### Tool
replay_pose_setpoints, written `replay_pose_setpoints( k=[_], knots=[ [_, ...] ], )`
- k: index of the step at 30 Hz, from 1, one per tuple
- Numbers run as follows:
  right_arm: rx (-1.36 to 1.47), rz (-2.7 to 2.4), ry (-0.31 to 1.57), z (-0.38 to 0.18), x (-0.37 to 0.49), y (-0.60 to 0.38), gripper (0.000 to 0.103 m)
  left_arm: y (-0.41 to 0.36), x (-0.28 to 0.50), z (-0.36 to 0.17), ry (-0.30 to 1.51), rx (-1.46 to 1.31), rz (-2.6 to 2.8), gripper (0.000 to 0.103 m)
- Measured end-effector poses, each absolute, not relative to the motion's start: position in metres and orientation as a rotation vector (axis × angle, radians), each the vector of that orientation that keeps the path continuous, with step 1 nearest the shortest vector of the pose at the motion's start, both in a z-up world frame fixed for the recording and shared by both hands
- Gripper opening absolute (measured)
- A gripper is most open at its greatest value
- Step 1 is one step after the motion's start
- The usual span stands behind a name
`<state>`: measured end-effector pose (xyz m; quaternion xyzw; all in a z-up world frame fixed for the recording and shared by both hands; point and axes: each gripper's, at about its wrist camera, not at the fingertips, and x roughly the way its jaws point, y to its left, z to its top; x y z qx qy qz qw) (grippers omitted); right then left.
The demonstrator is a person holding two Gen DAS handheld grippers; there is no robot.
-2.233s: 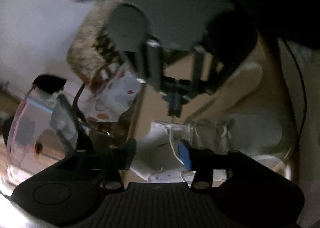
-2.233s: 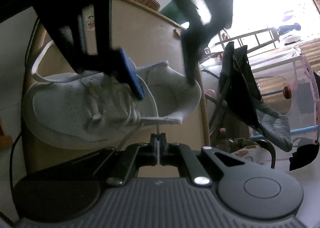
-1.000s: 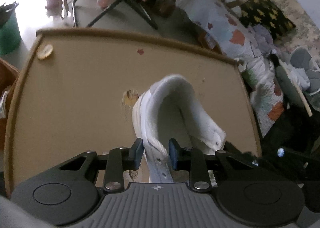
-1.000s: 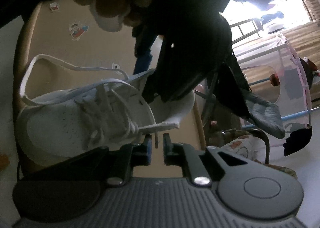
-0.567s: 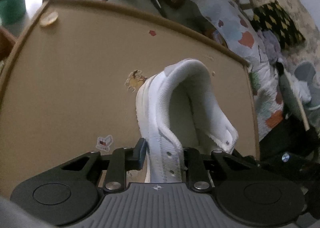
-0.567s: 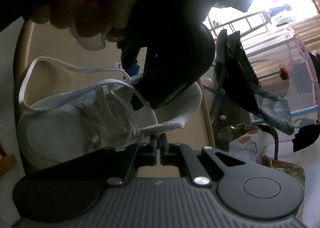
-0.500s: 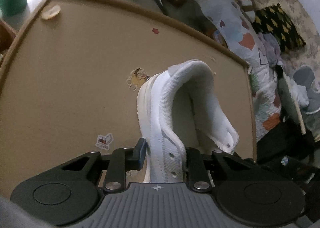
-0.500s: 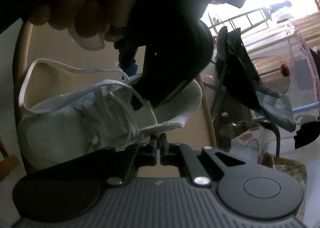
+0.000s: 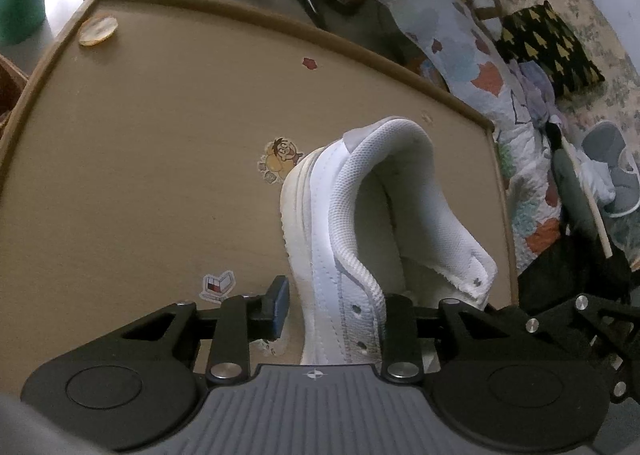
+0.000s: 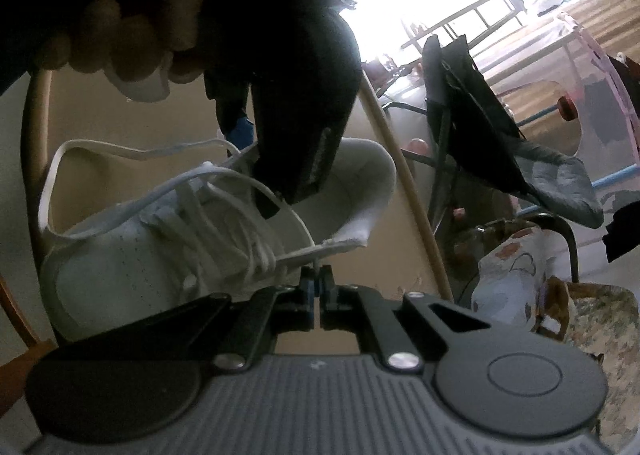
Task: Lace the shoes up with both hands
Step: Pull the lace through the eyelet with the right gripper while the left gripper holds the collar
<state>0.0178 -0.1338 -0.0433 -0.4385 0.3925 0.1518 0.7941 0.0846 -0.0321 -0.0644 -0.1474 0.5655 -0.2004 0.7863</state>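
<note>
A white sneaker stands on the tan table, heel away from the left wrist camera. My left gripper straddles the shoe's left eyelet wall. Its jaws are opening, and the blue pad stands just clear of the shoe's outer side. In the right wrist view the sneaker lies side-on with loose white lace looping over it. My right gripper is shut on the lace's end. The left gripper's dark fingers reach into the shoe from above, held by a hand.
Small stickers dot the table, which has a raised brown rim. A green bucket stands off the far left corner. A patterned quilt and a black cushion lie to the right. A folding chair draped in dark cloth stands beyond the table.
The left gripper sank over the shoe's side wall and its jaws have widened off it. The right gripper closed on the lace end and shifted slightly sideways.
</note>
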Motion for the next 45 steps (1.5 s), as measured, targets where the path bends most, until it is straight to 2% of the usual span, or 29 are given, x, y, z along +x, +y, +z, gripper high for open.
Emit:
replay_pose_setpoints(
  k=[19, 28, 38, 45],
  knots=[
    [-0.880, 0.265, 0.887, -0.053, -0.001, -0.165, 0.001, -0.029, 0.090, -0.061, 1.224, -0.301, -0.442, 0.037],
    [-0.975, 0.279, 0.797, -0.048, 0.005, -0.129, 0.009, -0.027, 0.087, -0.063, 1.218, -0.304, -0.444, 0.037],
    [-1.093, 0.233, 0.850, -0.067, 0.027, -0.110, 0.009, -0.026, 0.084, -0.066, 1.205, -0.308, -0.455, 0.037],
    [-1.274, 0.264, 0.882, -0.080, 0.027, -0.095, 0.009, -0.025, 0.084, -0.066, 1.201, -0.311, -0.459, 0.037]
  ],
)
